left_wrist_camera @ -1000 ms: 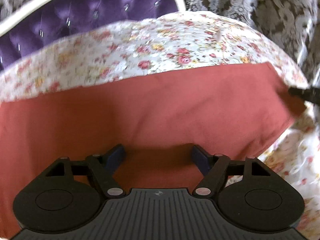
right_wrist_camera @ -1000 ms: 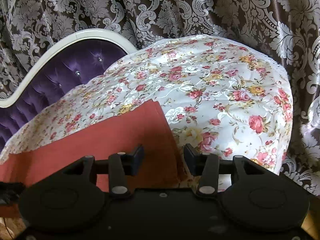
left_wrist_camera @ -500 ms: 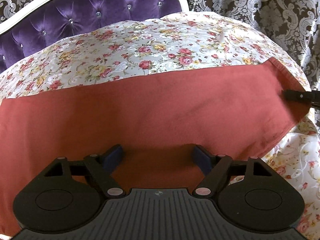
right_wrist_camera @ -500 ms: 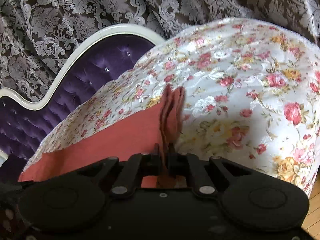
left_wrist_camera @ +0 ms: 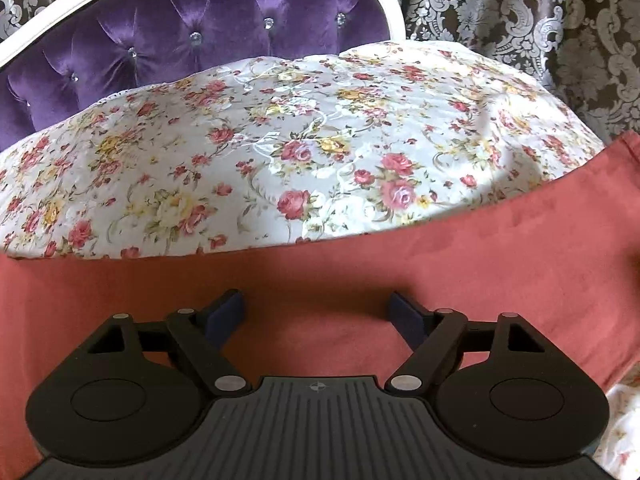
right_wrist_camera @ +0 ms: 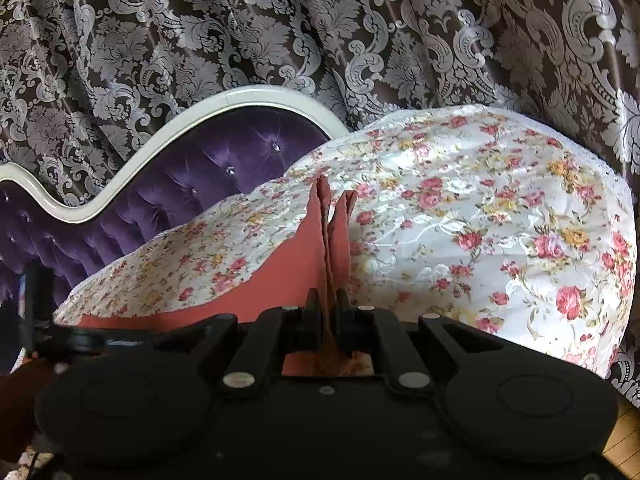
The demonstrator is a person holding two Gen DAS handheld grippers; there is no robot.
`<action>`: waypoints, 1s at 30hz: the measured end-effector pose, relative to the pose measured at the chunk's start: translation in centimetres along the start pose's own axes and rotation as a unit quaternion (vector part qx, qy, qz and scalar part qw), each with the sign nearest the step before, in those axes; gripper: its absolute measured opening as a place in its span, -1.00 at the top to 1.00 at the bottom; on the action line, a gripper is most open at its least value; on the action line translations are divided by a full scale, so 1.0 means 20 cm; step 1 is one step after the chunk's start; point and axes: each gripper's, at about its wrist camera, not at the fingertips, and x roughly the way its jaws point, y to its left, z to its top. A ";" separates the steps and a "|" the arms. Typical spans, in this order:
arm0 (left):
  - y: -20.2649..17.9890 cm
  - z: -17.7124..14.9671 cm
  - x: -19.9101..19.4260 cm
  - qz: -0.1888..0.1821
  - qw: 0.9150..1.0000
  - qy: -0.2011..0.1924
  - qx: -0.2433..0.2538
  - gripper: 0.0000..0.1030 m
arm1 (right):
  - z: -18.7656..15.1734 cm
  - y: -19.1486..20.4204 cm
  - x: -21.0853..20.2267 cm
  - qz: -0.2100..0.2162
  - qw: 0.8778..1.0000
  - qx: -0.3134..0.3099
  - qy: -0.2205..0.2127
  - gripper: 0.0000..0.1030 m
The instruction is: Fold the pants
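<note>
The rust-red pants (left_wrist_camera: 360, 272) lie spread across the floral bedspread (left_wrist_camera: 280, 140) in the left wrist view. My left gripper (left_wrist_camera: 318, 312) hovers over the cloth, open, with nothing pinched between its blue pads. In the right wrist view my right gripper (right_wrist_camera: 327, 300) is shut on an end of the pants (right_wrist_camera: 328, 232); the pinched cloth stands up in a fold above the jaws, lifted off the bed. At the far left of that view, part of the left gripper (right_wrist_camera: 60, 332) shows dark.
A purple tufted headboard (left_wrist_camera: 180, 40) with a white frame (right_wrist_camera: 200, 108) stands behind the bed. Dark damask curtains (right_wrist_camera: 320, 32) hang all around. Bare floral bedspread (right_wrist_camera: 500, 220) stretches to the right, its edge dropping to a wooden floor (right_wrist_camera: 624, 432).
My right gripper closed on the pants' end and raised it, so the cloth now stands up in a fold. The left gripper slid sideways over the pants, still open.
</note>
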 end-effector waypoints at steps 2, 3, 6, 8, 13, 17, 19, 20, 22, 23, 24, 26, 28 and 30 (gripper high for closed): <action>0.02 -0.03 -0.07 0.006 1.000 -0.016 -0.001 -0.49 | 0.02 0.02 -0.01 -0.001 1.000 -0.005 -0.002 0.85; 0.04 -0.05 -0.10 0.018 1.000 -0.024 0.001 -0.49 | 0.02 0.02 -0.02 -0.001 1.000 -0.005 -0.003 0.85; 0.09 -0.14 -0.19 0.037 0.999 -0.030 -0.004 -0.49 | 0.04 0.04 -0.03 0.003 1.000 0.001 -0.002 0.85; 0.13 -0.20 -0.21 0.028 0.999 -0.024 -0.017 -0.49 | 0.06 0.06 -0.03 0.005 1.000 0.005 -0.002 0.85; 0.12 -0.30 -0.17 0.027 0.999 -0.024 0.008 -0.57 | 0.11 0.16 -0.06 0.025 1.000 0.010 -0.005 0.84; 0.17 -0.27 -0.19 0.002 1.000 -0.020 -0.014 -0.55 | 0.17 0.33 -0.10 0.056 0.998 0.002 -0.011 0.83; 0.25 -0.28 -0.24 0.006 0.999 -0.032 -0.032 -0.55 | 0.19 0.45 -0.11 0.077 0.997 -0.008 -0.018 0.82; 0.28 -0.29 -0.26 0.011 0.999 -0.037 -0.039 -0.55 | 0.20 0.53 -0.11 0.092 0.995 -0.013 -0.021 0.82; 0.39 -0.32 -0.31 0.015 0.997 -0.043 -0.057 -0.55 | 0.20 0.66 -0.10 0.120 0.992 -0.020 -0.021 0.81; 0.44 -0.34 -0.34 0.017 0.997 -0.044 -0.066 -0.55 | 0.19 0.75 -0.09 0.140 0.990 -0.025 -0.017 0.81; 0.49 -0.36 -0.37 0.021 0.996 -0.044 -0.074 -0.55 | 0.18 0.82 -0.07 0.155 0.987 -0.029 -0.012 0.81; 0.60 -0.41 -0.43 0.037 0.994 -0.046 -0.088 -0.55 | 0.13 0.97 -0.02 0.189 0.981 -0.039 0.002 0.80; 0.72 -0.47 -0.49 0.055 0.992 -0.048 -0.102 -0.55 | 0.07 1.12 0.06 0.215 0.975 -0.054 0.022 0.80; 0.81 -0.52 -0.55 0.071 0.990 -0.051 -0.115 -0.55 | -0.03 1.27 0.14 0.228 0.970 -0.075 0.041 0.80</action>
